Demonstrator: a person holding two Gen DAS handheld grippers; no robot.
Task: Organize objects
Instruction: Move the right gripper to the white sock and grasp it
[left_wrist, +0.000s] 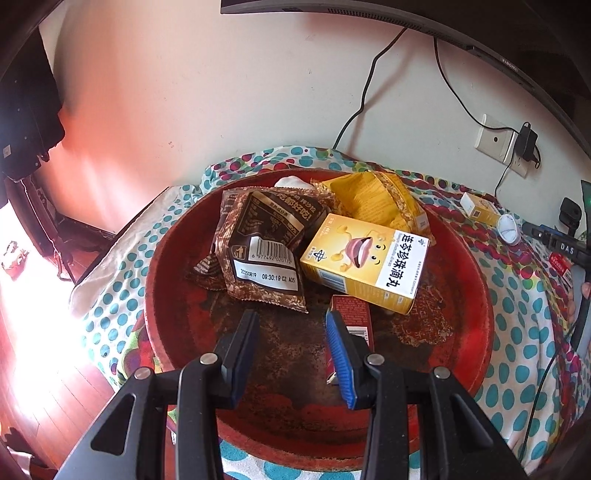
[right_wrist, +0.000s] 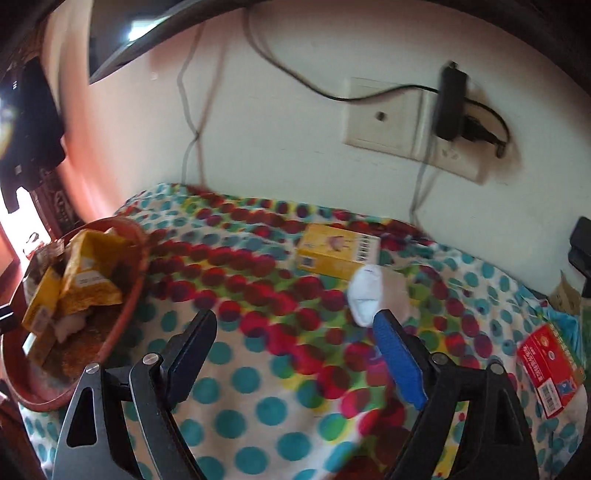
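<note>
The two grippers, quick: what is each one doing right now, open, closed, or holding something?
Left gripper: open, empty, over the red bowl.
Right gripper: open wide, empty, above the dotted cloth.

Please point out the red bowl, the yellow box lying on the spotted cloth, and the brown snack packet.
red bowl (left_wrist: 476, 332), left wrist view, on its bare right inner wall.
yellow box (right_wrist: 334, 253), right wrist view, on its top face.
brown snack packet (left_wrist: 262, 243), left wrist view, on its printed front.
</note>
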